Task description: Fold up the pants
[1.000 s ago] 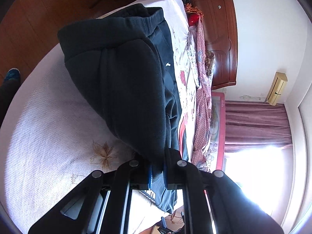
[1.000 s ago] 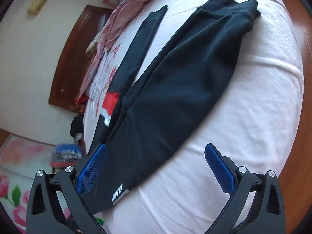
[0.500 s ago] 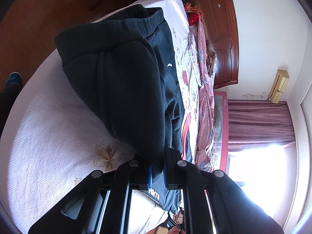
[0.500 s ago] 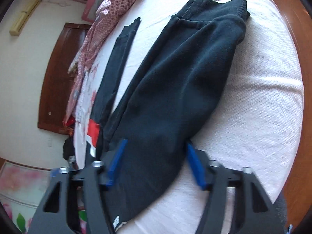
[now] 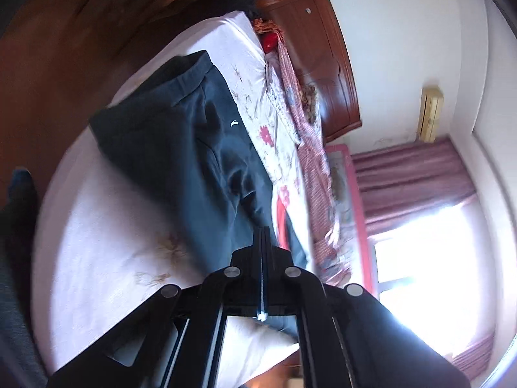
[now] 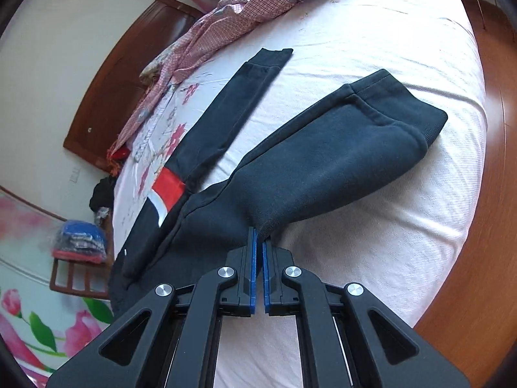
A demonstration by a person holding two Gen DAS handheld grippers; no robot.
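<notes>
Right gripper (image 6: 258, 242) has just closed, pads pinching the near fold edge of the dark sweatpants (image 6: 323, 158); left gripper (image 5: 263, 236) is fully shut on the pants' fabric. Pants lie on the white bed (image 6: 387, 242), one leg folded back, a checked garment (image 6: 226, 26) beyond.

L tool (image 5: 262, 236): jaws fully together, black fingers (image 5: 257, 249) meeting edge to edge, pointed shallowly downward; whether any cloth is pinched there can't be told. R tool (image 6: 259, 242): jaws have just been closing, blue pads (image 6: 253, 258) now nearly touching w/ a fold of dark fabric nipped at the tips, pointed more steeply down.
</notes>
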